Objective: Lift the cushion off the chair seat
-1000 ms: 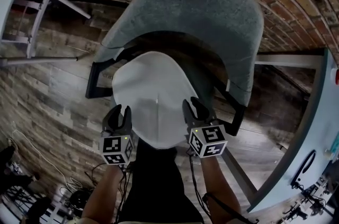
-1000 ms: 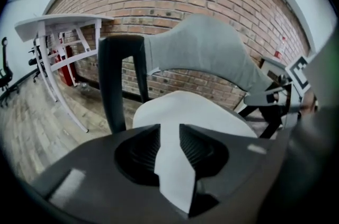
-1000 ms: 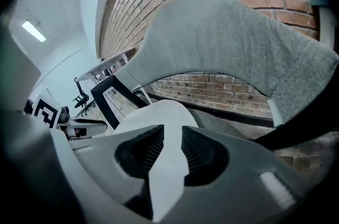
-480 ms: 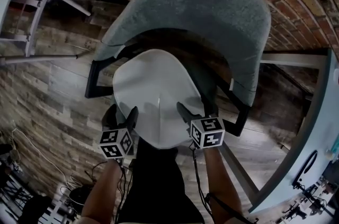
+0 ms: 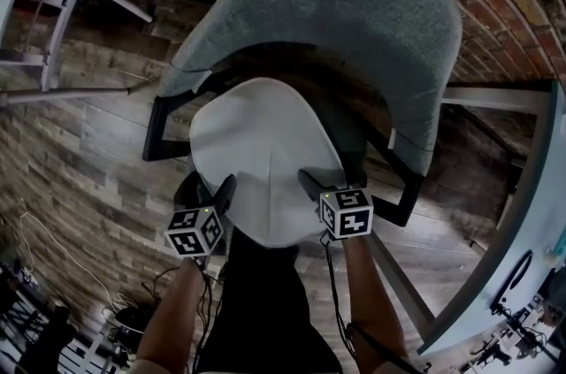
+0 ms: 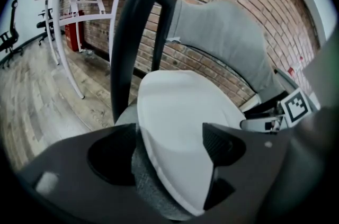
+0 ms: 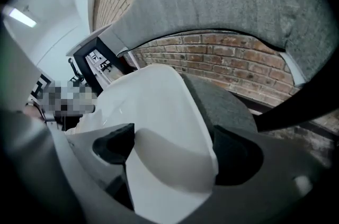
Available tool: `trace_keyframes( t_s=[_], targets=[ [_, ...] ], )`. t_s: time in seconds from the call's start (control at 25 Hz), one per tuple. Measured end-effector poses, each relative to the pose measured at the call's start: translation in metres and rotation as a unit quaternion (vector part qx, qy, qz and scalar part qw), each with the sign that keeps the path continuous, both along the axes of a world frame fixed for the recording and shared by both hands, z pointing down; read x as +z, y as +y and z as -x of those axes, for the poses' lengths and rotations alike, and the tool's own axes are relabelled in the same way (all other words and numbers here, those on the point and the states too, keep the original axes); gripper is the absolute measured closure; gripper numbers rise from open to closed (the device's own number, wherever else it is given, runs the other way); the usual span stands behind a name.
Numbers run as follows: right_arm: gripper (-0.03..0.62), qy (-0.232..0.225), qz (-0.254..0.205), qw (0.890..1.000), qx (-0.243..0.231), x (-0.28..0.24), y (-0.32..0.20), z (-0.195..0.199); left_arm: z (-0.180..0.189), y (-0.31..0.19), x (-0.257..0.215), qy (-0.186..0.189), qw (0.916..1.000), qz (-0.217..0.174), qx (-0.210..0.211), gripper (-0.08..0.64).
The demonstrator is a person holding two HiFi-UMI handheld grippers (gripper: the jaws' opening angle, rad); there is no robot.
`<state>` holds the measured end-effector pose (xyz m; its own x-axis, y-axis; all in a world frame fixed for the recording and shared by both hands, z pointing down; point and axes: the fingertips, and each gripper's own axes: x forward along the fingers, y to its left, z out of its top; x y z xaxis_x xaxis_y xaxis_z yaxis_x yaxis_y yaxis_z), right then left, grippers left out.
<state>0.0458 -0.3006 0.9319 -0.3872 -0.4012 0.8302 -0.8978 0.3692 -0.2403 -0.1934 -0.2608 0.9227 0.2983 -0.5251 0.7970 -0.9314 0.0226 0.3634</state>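
Overhead, the white cushion [image 5: 265, 147] lies on the chair [image 5: 354, 10], in front of its backrest. The left gripper [image 5: 208, 185] and right gripper [image 5: 327, 179] sit at the chair's front, one at each front corner of the cushion.

From the left gripper view, the jaws stand wide apart, having just been opening. The cushion's edge and the grey seat [image 6: 153, 191] rim lie between them, and the pads are not pressing.

From the right gripper view, the jaws are likewise spread, having just been opening. The cushion's edge lies loose between them, with the seat beside it and the chair's back above.
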Motion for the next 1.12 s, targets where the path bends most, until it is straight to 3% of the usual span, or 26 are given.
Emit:
trace_keyframes(
  t_s=[0.2, 0.36, 0.52, 0.84, 1.12],
  targets=[
    [0.130, -0.009, 0.006, 1.000, 0.000, 0.003, 0.000, 0.001, -0.003, 0.001, 0.006, -0.008, 0.9999, 0.007, -0.002, 0.196],
    [0.135, -0.009, 0.026, 0.999, -0.016, 0.001, 0.003, 0.005, -0.004, 0.001, 0.004, -0.035, 0.9994, 0.005, 0.004, 0.203],
    [0.175, -0.007, 0.035, 0.999, -0.026, -0.001, 0.007, 0.008, -0.010, 0.000, -0.002, -0.071, 0.9971, -0.005, 0.027, 0.258],
    [0.285, -0.007, 0.040, 0.999, -0.030, -0.007, 0.023, 0.010, -0.002, -0.003, -0.016, -0.110, 0.9935, -0.023, 0.020, 0.476],
    [0.392, -0.010, 0.038, 0.999, -0.008, -0.024, 0.032, 0.003, -0.008, -0.006, -0.035, -0.119, 0.9918, -0.046, 0.009, 0.529]
  ],
)
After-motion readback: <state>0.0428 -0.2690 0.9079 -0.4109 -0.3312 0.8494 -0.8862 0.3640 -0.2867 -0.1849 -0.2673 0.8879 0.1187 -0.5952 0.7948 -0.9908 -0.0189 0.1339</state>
